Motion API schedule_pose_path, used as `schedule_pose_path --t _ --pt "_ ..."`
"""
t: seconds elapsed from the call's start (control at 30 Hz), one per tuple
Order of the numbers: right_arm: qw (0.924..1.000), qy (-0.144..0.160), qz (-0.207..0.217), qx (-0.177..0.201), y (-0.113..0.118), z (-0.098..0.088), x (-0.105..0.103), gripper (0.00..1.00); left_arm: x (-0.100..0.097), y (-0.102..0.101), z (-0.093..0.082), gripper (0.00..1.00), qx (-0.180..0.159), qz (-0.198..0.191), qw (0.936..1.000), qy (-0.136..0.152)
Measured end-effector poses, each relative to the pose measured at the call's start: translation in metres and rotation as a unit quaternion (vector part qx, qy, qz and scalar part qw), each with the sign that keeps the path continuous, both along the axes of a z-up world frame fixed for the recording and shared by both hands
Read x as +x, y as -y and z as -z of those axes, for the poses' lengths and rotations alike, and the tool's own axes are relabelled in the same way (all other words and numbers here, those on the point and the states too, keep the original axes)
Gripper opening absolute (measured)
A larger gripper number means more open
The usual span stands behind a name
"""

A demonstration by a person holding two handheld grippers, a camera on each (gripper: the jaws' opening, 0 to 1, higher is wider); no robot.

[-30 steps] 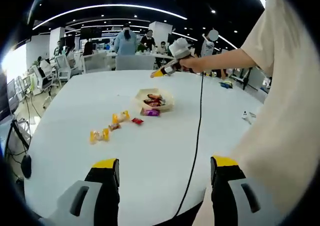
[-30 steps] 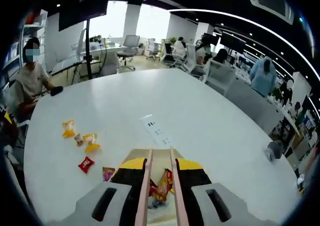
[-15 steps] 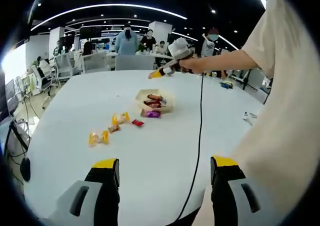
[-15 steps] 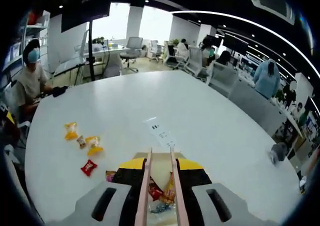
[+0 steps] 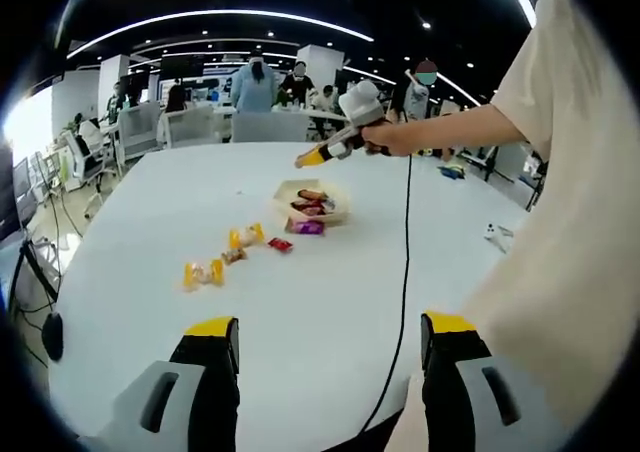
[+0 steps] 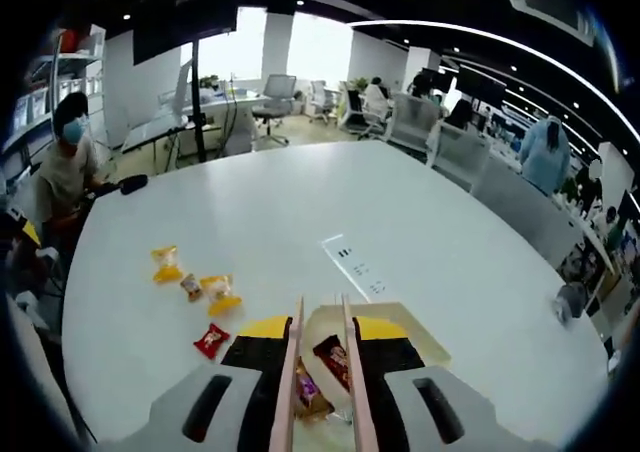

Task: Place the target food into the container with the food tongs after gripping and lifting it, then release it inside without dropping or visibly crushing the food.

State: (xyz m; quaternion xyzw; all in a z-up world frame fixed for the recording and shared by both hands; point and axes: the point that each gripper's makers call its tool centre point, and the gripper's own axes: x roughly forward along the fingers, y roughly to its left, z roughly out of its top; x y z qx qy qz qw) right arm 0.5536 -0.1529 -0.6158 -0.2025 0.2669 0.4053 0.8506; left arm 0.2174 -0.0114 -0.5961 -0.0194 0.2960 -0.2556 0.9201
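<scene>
Several snacks (image 6: 330, 364) below right gripper (image 6: 322, 317)

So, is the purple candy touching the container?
Cannot tell. In the left gripper view the purple candy lies on the table right beside the container, too small to show contact or gap.

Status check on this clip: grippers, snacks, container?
Left gripper open, idle. Right gripper with tongs above container, tips empty. Wrapped snacks on table.
</scene>
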Motion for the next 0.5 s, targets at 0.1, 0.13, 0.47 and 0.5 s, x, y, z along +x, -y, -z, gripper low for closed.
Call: schedule_pose_path --t 0.1,0.13,0.47,0.5 --pt "0.9999 -0.002 -0.011 0.000 -0.014 0.000 -0.011 0.23 -0.001 -0.004 0.000 0.73 -0.002 0.002 1.0000 0.003" --pt "0.9999 -0.005 -0.014 0.001 -0.017 0.001 -0.014 0.23 -0.001 -0.005 0.000 0.73 -0.003 0.001 1.0000 0.003" --pt "0.9979 -0.033 -0.055 0.002 -0.062 0.014 -0.051 0.23 -0.002 -0.015 -0.002 0.73 -0.008 -0.002 0.9999 0.012" --pt "0.9974 -0.036 -0.062 0.001 -0.068 0.016 -0.055 0.23 -0.002 -0.017 -0.002 0.73 -0.009 -0.003 0.9999 0.012"
